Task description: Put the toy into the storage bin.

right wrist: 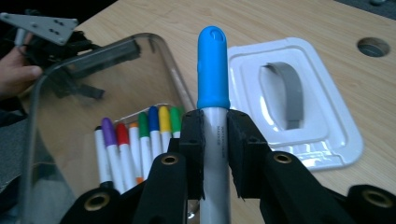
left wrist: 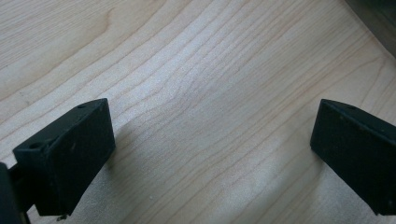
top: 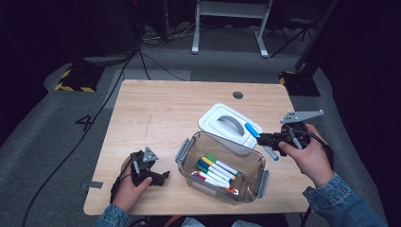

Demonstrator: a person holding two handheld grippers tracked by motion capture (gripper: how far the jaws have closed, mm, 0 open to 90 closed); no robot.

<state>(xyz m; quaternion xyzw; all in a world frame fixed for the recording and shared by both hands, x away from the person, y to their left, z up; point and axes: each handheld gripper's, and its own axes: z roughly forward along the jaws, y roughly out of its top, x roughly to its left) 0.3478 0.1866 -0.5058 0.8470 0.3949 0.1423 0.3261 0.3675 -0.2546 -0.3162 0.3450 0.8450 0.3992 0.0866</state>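
So the wooden table (top: 156, 113) takes up most of the high view, and sitting at about 5 o'clock from its middle is a clear plastic container (top: 221, 166) with grey latches on its ends. Its white lid (top: 230, 125) with the grey handle lies flat on the table just beside the container's far rim, at roughly 12 o'clock from it. Inside the container there's a row of markers (top: 215, 171) lying side by side: purple, red, orange, green, blue, yellow, green caps in the right gripper view. The right gripper (top: 270, 139) is at 3 o'clock of the container, held above the table, jaws clamped tight on the barrel of a blue-capped marker (right wrist: 214, 70), cap end pointing toward the lid. The left gripper (top: 160, 178) sits low over bare wood at 9 o'clock of the container, jaws wide apart, nothing between them.
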